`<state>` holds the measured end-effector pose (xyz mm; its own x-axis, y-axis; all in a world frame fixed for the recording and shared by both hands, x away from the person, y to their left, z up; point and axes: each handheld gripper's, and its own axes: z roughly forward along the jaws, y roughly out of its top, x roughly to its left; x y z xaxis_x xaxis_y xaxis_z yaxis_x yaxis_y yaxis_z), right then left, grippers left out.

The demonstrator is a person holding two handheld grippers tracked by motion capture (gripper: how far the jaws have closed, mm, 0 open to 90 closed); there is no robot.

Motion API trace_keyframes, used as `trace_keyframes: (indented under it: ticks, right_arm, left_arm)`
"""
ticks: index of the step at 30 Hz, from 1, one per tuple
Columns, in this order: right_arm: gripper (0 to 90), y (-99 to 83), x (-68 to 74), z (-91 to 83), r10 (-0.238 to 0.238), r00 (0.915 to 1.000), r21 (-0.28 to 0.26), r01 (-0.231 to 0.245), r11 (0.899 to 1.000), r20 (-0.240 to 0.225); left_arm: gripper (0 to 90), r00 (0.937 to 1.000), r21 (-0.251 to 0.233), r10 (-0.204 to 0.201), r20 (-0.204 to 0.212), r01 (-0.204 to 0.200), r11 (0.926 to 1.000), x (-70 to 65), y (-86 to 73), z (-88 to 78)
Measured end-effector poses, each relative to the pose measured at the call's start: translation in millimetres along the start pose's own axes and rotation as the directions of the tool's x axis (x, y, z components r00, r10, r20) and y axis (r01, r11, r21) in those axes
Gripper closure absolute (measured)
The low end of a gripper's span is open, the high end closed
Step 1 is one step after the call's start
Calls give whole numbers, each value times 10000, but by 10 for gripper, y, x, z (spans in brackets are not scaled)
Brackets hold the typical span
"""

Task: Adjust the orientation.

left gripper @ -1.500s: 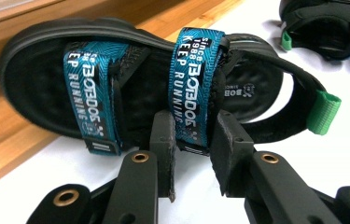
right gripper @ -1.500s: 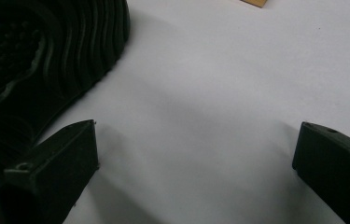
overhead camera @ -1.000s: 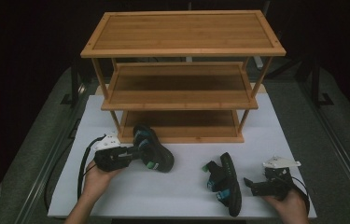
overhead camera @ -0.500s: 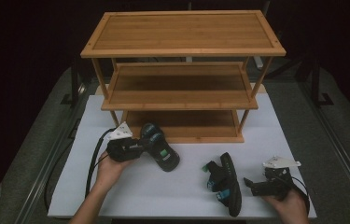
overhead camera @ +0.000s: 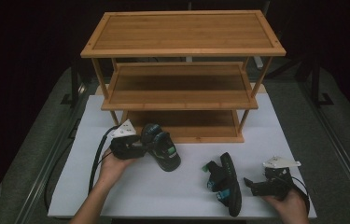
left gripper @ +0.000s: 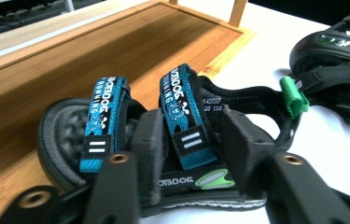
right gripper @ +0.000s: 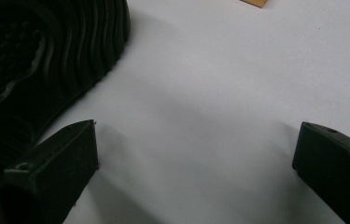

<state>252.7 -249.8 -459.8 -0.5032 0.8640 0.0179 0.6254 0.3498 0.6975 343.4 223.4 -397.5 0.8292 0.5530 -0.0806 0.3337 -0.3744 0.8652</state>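
Sandal point(overhead camera: 162, 148): now lies with its toe at the front edge of the rack's point(overhead camera: 182, 32) bottom shelf point(left gripper: 60, 60), heel out on the white counter point(overhead camera: 163, 191); a second ago it sat further out on the counter, left of where it is now and clear of the rack.
Left tongs point(overhead camera: 141, 147): moved in toward the rack with the sandal, and the jaws have just been opening. In the left gripper view they stand either side of the rear blue strap point(left gripper: 184, 116), which is between them; the pads look slack on it rather than pressing, though the gap is narrow.
Second sandal point(overhead camera: 224, 183): on its side on the counter, well right of the rack's front, same spot as before.
Right tongs point(overhead camera: 255, 187): spread wide over bare counter just beside the second sandal's sole point(right gripper: 32, 60), nothing between the jaws, unmoved.
Meaning: the first sandal reads as delivered to the bottom shelf's edge and being let go; it is only partly on the shelf, so a push further in may be needed.
Likely next: the right tongs take the second sandal.
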Motion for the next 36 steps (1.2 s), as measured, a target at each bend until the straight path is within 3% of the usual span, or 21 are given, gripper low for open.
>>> trace_keyframes:
  ticks: [6,9,11,15,18,23,27,30,36]
  right_arm:
    - [0,0,1,0,24,10000,-3,-24,10000,-7]
    - [0,0,2,0,27,10000,-2,-27,10000,-6]
    - [0,0,2,0,23,10000,-2,-23,10000,-4]
    - [0,0,0,0,3,10000,-6,-3,10000,-4]
    - [0,0,0,0,2,10000,-2,-2,10000,-4]
    - [0,-1,0,1,13,10000,-23,-13,10000,-9]
    - [0,-1,0,1,13,10000,-22,-13,10000,-11]
    - [0,-1,0,1,10,10000,-24,-10,10000,-8]
    - [0,-1,0,1,11,10000,-22,-11,10000,-9]
  left_arm:
    - [487,9971,-21,122,748,-121,9999,-128,96,-113]
    - [460,9912,18,182,1309,-186,9998,-259,191,-79]
    - [452,9887,140,275,1472,-298,9995,-332,236,-23]
    - [453,9898,615,526,1326,-612,9962,-428,270,163]
    - [483,9899,863,387,1361,-507,9950,-427,262,281]
    - [600,9914,1361,514,1205,-677,9884,-444,246,429]
    - [738,9907,1625,773,1123,-950,9821,-475,227,457]
    - [805,9911,1635,804,1062,-971,9817,-479,223,452]
    - [848,9888,1643,788,1268,-993,9814,-428,223,405]
